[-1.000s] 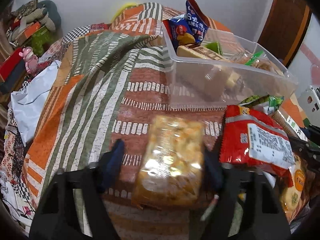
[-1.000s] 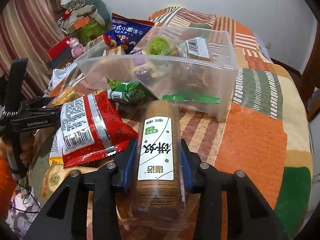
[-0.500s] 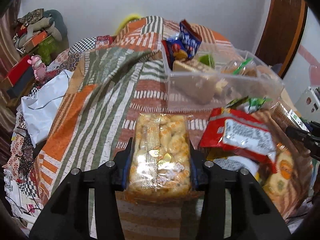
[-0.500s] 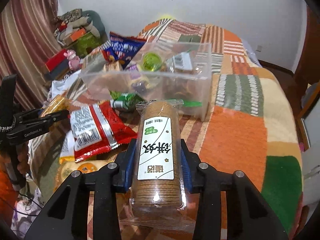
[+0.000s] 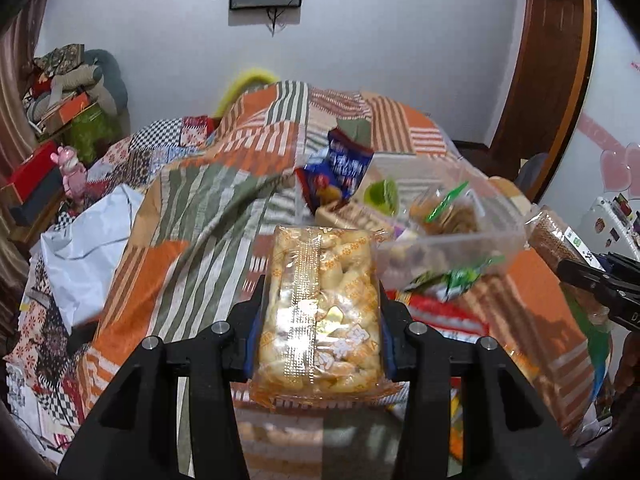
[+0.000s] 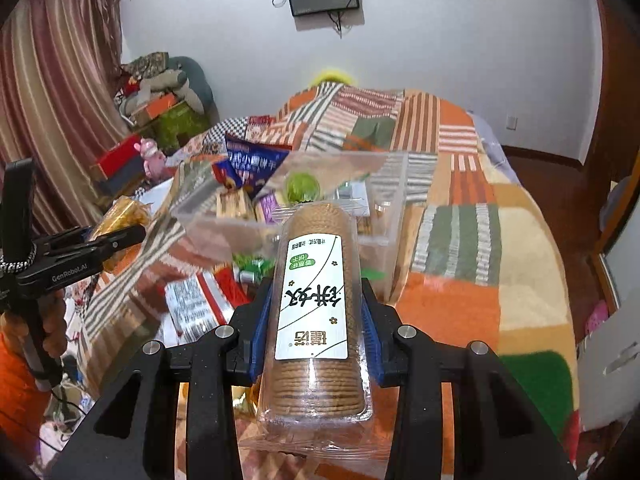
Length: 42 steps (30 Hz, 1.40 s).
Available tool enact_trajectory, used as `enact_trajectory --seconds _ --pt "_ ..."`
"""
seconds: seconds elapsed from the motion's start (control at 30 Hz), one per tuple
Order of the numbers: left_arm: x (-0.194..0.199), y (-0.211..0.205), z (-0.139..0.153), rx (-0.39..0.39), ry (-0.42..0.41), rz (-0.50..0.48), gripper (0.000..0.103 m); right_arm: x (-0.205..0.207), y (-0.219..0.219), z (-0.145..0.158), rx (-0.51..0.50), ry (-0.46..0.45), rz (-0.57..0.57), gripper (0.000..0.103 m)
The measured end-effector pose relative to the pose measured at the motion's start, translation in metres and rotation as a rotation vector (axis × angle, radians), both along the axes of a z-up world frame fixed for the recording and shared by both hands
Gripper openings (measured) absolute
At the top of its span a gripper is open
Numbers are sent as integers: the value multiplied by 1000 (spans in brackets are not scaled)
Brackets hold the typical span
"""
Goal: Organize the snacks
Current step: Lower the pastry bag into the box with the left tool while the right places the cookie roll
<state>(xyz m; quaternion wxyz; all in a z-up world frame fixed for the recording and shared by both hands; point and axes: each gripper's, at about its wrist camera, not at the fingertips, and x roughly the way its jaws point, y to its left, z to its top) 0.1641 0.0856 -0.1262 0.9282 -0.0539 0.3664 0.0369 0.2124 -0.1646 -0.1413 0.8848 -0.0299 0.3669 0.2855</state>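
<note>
My left gripper (image 5: 319,320) is clamped on a clear rectangular pack of golden puffed biscuits (image 5: 320,300), its blue pads pressing both long sides, and the pack is held in the air above the bed. My right gripper (image 6: 316,316) is squeezed tight around a clear plastic sleeve of round brown crackers with a white label (image 6: 314,300), also lifted off the bedding. Just beyond both packs sits the clear plastic storage bin (image 6: 384,216), resting on the orange, green and white striped patchwork blanket (image 6: 456,240). The bin already holds several snacks: a blue foil biscuit bag (image 5: 340,172) standing at its far left corner, a green jelly cup (image 6: 302,186) in the middle, and a few boxed and wrapped items. On the blanket near me, in front of the bin, a red foil packet with a white label (image 6: 196,300) and a small green wrapper (image 6: 250,270) are not yet put away, with more packets at the near right edge of the left view. I judge the sorting partly done: the two held packs need to go into the bin next, then the loose ones.
</note>
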Motion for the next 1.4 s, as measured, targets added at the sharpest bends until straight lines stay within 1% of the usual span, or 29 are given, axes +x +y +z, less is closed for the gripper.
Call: enact_trajectory --seconds 0.17,0.27,0.5,0.67,0.9,1.13,1.4 --pt "16 -6 11 -15 -26 -23 45 11 4 9 12 -31 -4 36" --pt "28 -12 17 -10 -41 -41 45 19 6 15 26 -46 -9 36" --pt "56 -23 22 -7 -55 -66 45 40 17 21 51 -64 -10 36" --pt "78 -29 20 -18 -43 -79 45 57 26 21 68 -55 -17 36" --pt "104 -37 13 -42 -21 -107 45 79 38 15 67 -31 -24 36" --pt "132 -41 -4 -62 41 -126 45 100 52 5 45 2 -33 36" --pt "148 -40 -12 -66 56 -132 44 118 68 -13 12 56 -25 36"
